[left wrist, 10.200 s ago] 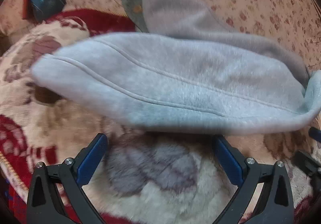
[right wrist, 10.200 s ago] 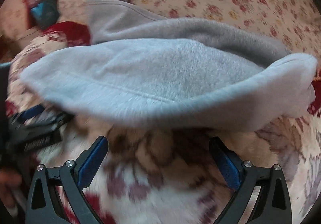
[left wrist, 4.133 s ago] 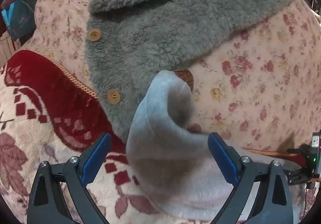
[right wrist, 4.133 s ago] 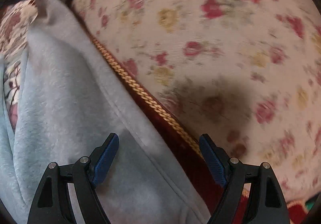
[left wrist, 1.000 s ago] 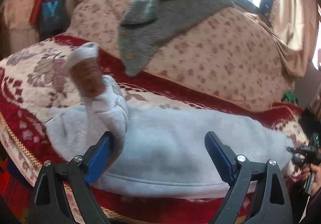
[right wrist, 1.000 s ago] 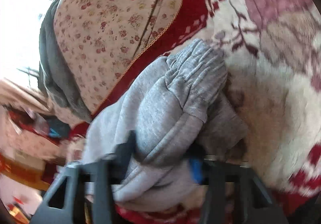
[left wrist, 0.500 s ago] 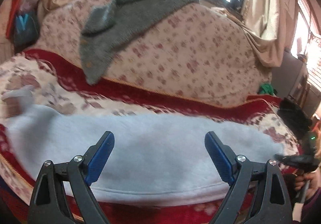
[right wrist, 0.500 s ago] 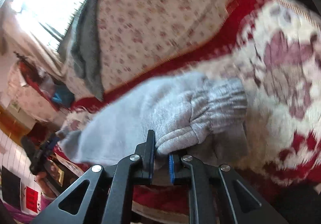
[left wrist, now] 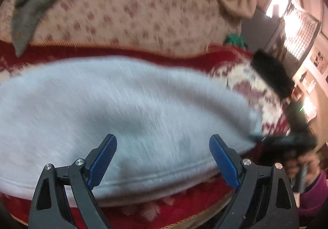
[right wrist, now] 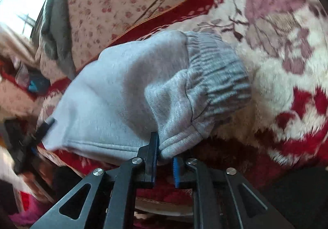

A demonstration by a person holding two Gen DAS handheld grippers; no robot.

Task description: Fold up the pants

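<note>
Light grey fleece pants (left wrist: 123, 105) lie stretched along the sofa seat, blurred in the left wrist view. My left gripper (left wrist: 163, 157) hangs open just above their near seam, nothing between its blue pads. In the right wrist view the pants (right wrist: 123, 85) end in a ribbed cuff (right wrist: 221, 77). The hem corner sits between the tips of my right gripper (right wrist: 164, 159), whose jaws stand a little apart and are opening. That gripper also shows at the pants' right end (left wrist: 283, 140), held by a hand with a purple sleeve (left wrist: 311, 183).
A floral sofa back (left wrist: 133, 9) carries a dark grey fleece jacket (left wrist: 30, 3). A red and cream plush blanket (right wrist: 276, 44) covers the seat. A black object (left wrist: 272, 73) and a green item (left wrist: 233, 39) sit at the sofa's right end.
My left gripper swept right and dipped closer to the pants, staying open. My right gripper closed tight on the hem near the cuff, then its pads parted slightly.
</note>
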